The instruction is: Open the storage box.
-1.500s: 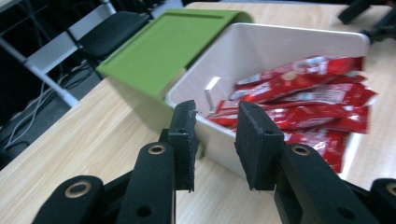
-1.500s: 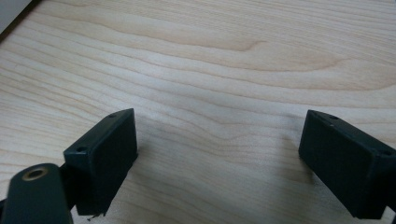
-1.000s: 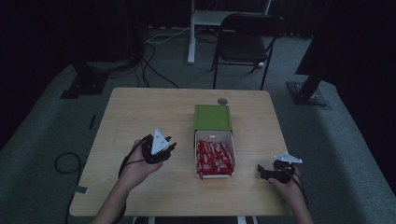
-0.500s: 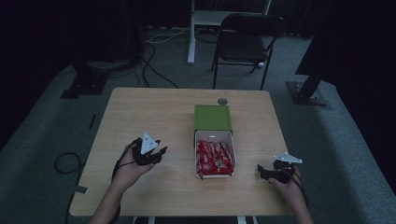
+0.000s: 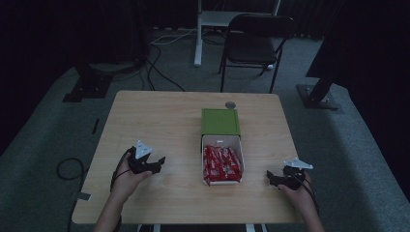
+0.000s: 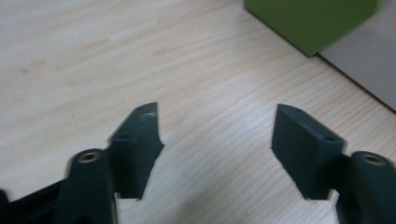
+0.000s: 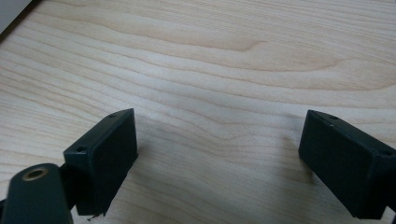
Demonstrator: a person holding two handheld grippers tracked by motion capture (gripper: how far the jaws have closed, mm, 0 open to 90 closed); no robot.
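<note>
A white box (image 5: 241, 150) filled with red packets (image 5: 221, 163) sits in the middle of the wooden table (image 5: 164, 121), its green lid (image 5: 220, 121) folded back behind it. My left gripper (image 5: 157, 164) rests low over the table left of the box, pointing toward it. Its jaws have just been opening and nothing lies between them. In the left gripper view the left gripper (image 6: 215, 112) frames bare wood, with the green lid (image 6: 310, 21) at the top right. My right gripper (image 5: 270, 178) sits right of the box, open. The right gripper (image 7: 218, 116) is spread wide over bare wood.
A small grey round disc (image 5: 230, 104) lies on the table behind the green lid. A black folding chair (image 5: 258, 36) and a white stand (image 5: 200, 29) are on the floor beyond the table. Cables (image 5: 159, 63) run across the floor at the back left.
My left hand has slid left and toward the table's near edge, sinking lower, and its jaws have parted. The right hand and the box have stayed still.
</note>
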